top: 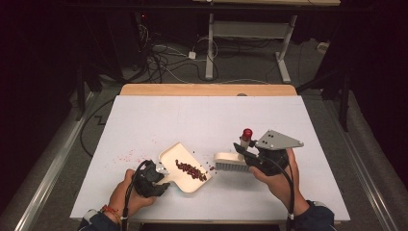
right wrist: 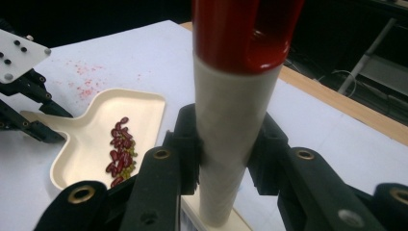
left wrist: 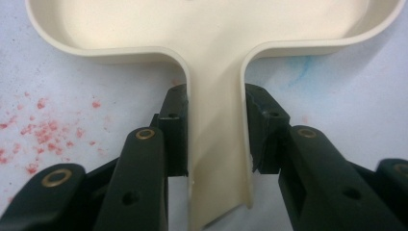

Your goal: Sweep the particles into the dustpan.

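Note:
A cream dustpan lies on the white table, with a row of dark red beans in it. My left gripper is shut on the dustpan's handle, one jaw on each side. My right gripper is shut on the upright handle of a cream hand brush, which has a red cap. The brush head stands on the table just right of the dustpan's mouth. In the right gripper view the dustpan and beans lie to the left.
A few loose beans lie between the dustpan and the brush. Red specks and smears mark the table left of the dustpan. The table's wooden far edge has floor cables and a desk frame beyond it.

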